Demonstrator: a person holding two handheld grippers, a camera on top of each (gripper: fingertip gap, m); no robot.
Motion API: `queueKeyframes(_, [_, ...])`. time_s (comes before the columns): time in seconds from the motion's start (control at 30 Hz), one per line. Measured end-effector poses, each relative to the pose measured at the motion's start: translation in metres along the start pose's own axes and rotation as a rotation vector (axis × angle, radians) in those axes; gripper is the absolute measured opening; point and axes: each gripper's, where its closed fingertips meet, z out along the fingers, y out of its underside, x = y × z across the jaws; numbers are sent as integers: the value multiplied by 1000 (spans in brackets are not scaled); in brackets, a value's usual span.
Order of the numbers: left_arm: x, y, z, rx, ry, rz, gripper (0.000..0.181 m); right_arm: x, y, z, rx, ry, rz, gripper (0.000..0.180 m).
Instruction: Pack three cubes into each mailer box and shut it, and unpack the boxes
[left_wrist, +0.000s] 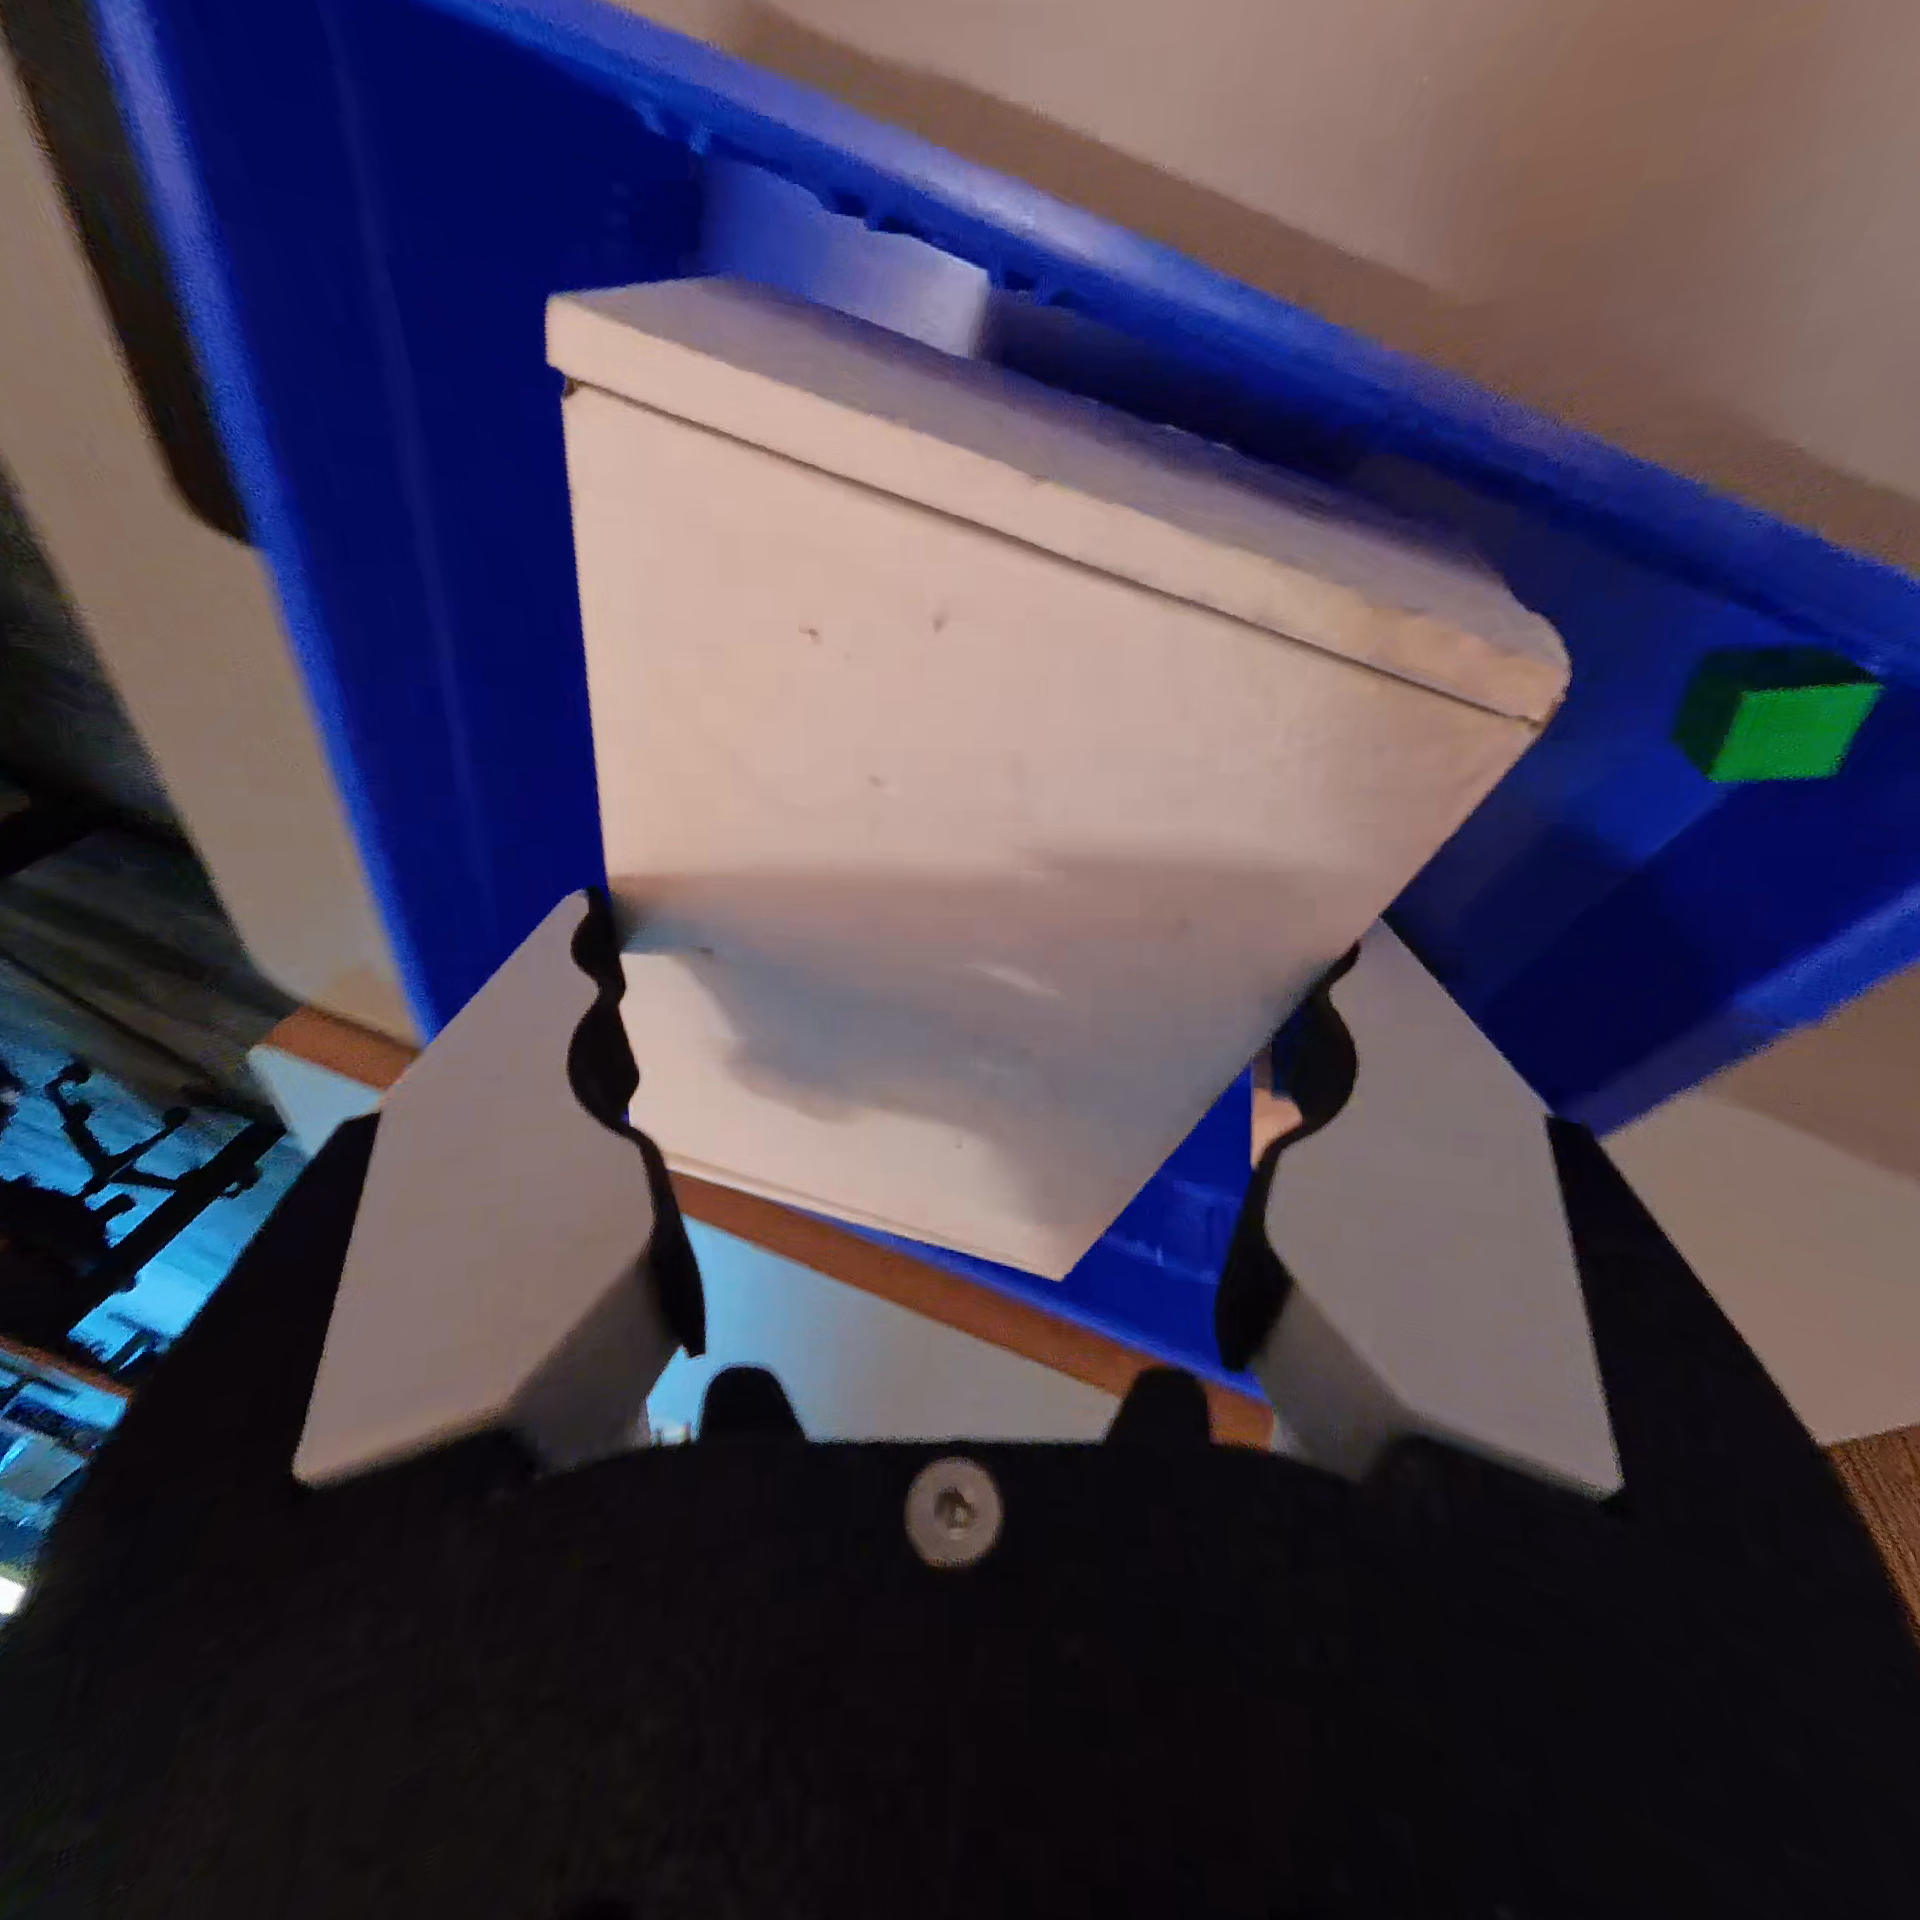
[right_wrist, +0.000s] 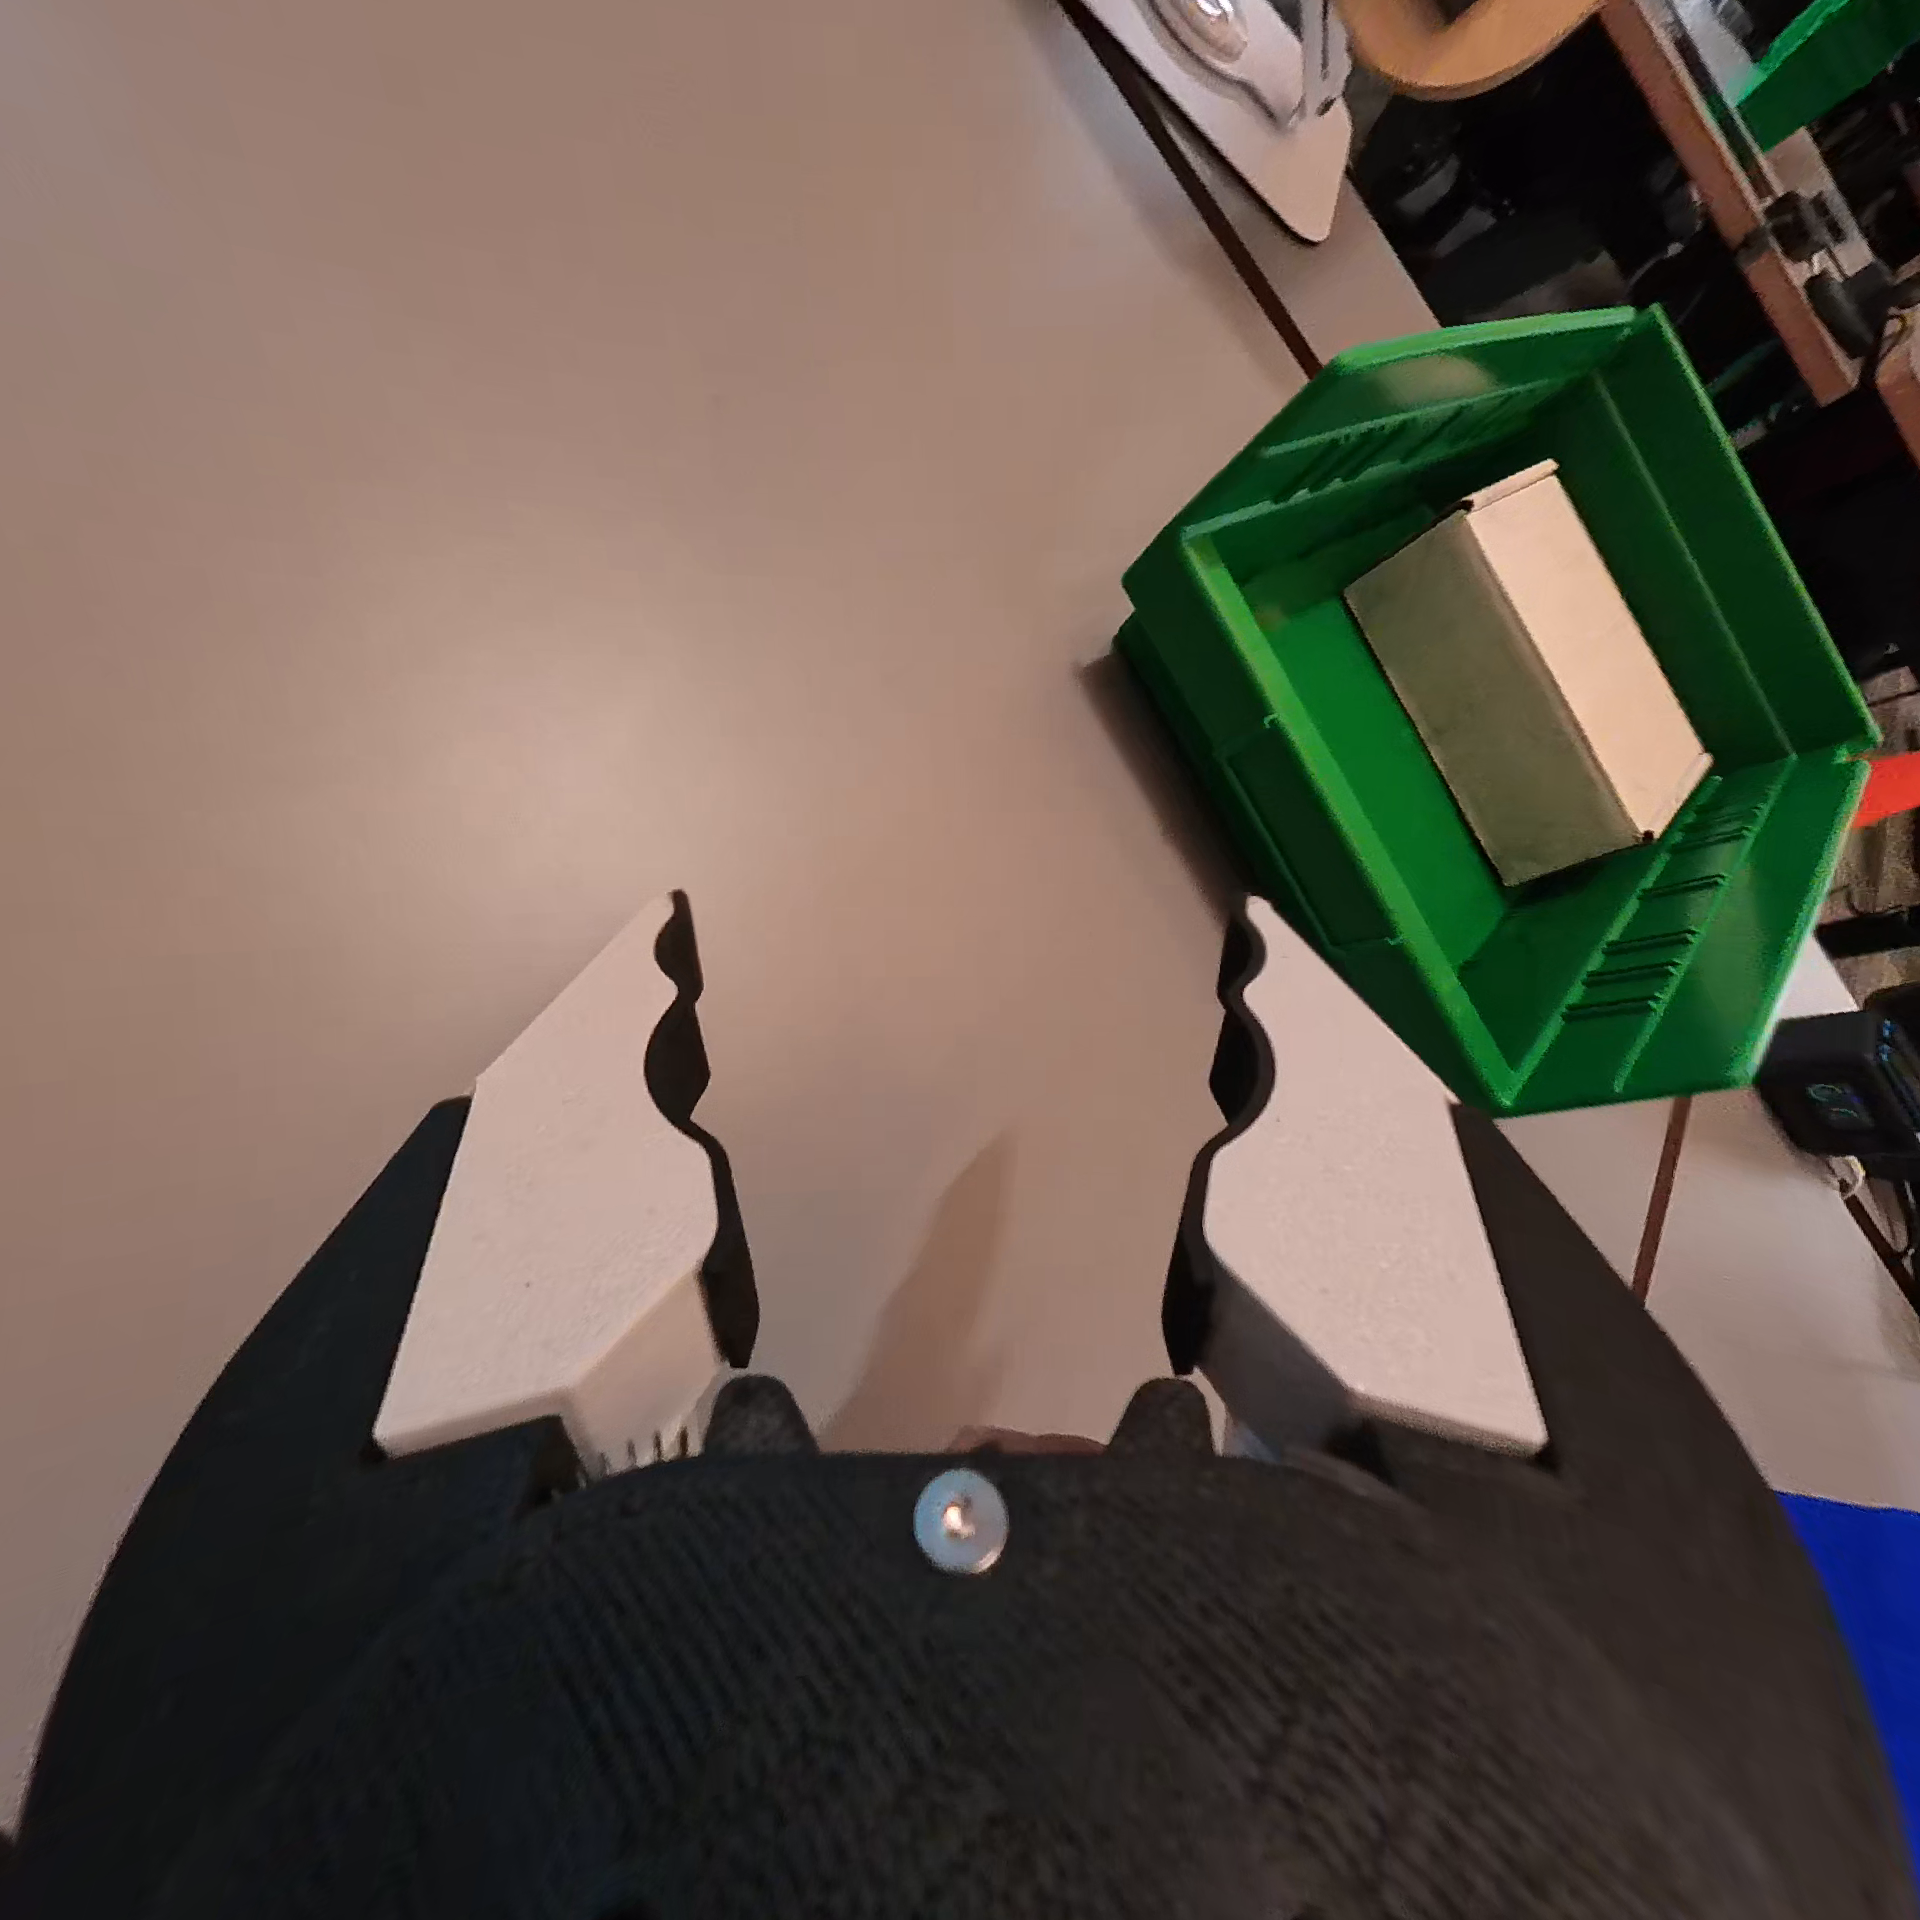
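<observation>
Your left gripper (left_wrist: 971, 940) has its fingers clamped on the two sides of a closed white mailer box (left_wrist: 997, 790), pinching it near its closer end, with the box's lid edge facing away from the camera. The box is held over a blue bin (left_wrist: 436, 436), and the picture is tilted and somewhat blurred. Inside that bin, beyond the held box, you can see part of another white box (left_wrist: 852, 265), and a green cube (left_wrist: 1777, 727) lies against the bin's wall off to the right. Your right gripper (right_wrist: 956, 914) is holding nothing: its fingers stand spread wide apart above the bare beige table (right_wrist: 468, 520). Ahead of it and to the right, a green bin (right_wrist: 1299, 727) sits near the table's edge, with a closed white mailer box (right_wrist: 1527, 665) lying inside it. The right gripper is apart from the green bin, not touching it. A strip of blue shows at the lower right edge of the right wrist view, too little to tell what it is.
</observation>
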Motion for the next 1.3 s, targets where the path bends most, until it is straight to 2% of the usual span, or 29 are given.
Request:
queueKeyframes(0.1, [0,1,-54,11,-85,-1,128,5,-2,-7,24,16,11,99])
queueKeyframes(0.2, [18,-17,-116,64,-132,-45,127,10,-5,-11,43,36,12,98])
queueKeyframes(0.3, [63,-50,-167,106,-104,-82,128,6,-13,-11,75,23,-2,96])
queueKeyframes(0.37, [111,-82,-182,129,-32,-78,128,2,-20,-10,91,12,-20,94])
queueKeyframes(0.47, [186,-133,-172,124,48,-1,128,-8,-34,-8,118,-9,-55,92])
queueKeyframes(0.63, [279,-223,-114,122,134,115,128,-31,-67,-11,199,-53,-165,87])
queueKeyframes(0.8, [324,-290,-82,152,190,107,128,-55,-56,-24,182,-84,-120,86])
queueKeyframes(0.9, [336,-313,-74,185,183,96,129,-64,-35,-25,130,-76,-95,85])
queueKeyframes(1.0, [341,-315,-74,195,150,118,129,-66,-15,-27,69,-65,-192,83])
queueKeyframes(1.1, [346,-317,-92,317,234,105,124,-54,-5,-25,45,-30,-220,78])
queueKeyframes(1.13, [346,-318,-102,385,284,103,119,-51,-7,-24,58,-16,-221,74])
queueKeyframes(1.3, [321,-323,-127,741,483,105,0,-54,-32,-12,158,22,-362,66])
